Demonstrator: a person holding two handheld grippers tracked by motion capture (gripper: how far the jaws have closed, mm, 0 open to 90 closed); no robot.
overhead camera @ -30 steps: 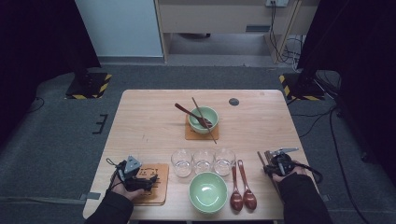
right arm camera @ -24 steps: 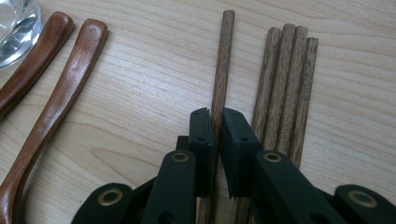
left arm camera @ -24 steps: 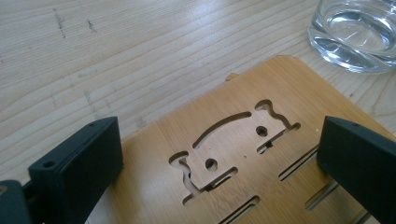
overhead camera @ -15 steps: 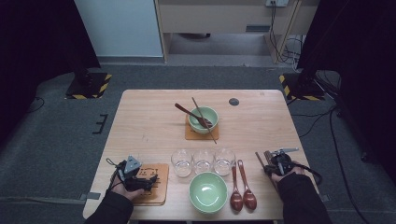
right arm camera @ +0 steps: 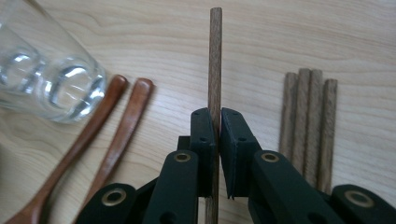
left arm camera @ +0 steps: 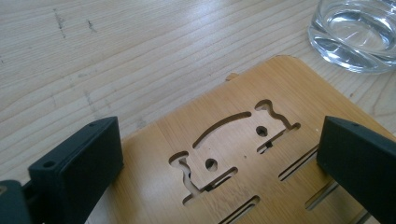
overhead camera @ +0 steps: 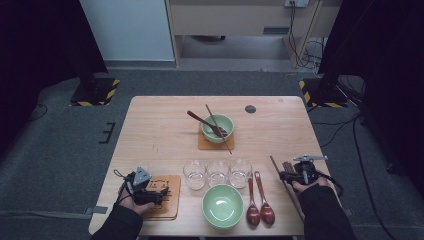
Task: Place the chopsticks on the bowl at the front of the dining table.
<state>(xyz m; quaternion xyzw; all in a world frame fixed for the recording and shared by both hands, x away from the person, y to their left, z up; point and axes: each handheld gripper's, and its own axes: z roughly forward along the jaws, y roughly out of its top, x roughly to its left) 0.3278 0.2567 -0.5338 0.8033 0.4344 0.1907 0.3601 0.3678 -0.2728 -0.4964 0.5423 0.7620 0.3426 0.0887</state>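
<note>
My right gripper (right arm camera: 218, 121) is shut on a single dark wooden chopstick (right arm camera: 215, 56), which runs straight out between the jaws and lies low over the table. In the high view this gripper (overhead camera: 286, 175) is at the table's front right, with the chopstick (overhead camera: 276, 164) slanting past it. Several more chopsticks (right arm camera: 308, 116) lie side by side just to the right. My left gripper (left arm camera: 219, 158) stands open over a bamboo coaster (left arm camera: 280, 88) with cut-out slots, nothing between its jaws. From above, it (overhead camera: 162, 192) sits at the front left, over the coaster (overhead camera: 167, 207).
Three glasses (overhead camera: 217, 172) stand in a row in the middle, with an empty green bowl (overhead camera: 221, 205) before them. Two wooden spoons (overhead camera: 260, 200) lie to its right. Farther back, a second green bowl (overhead camera: 217, 127) on a coaster holds a spoon and a chopstick.
</note>
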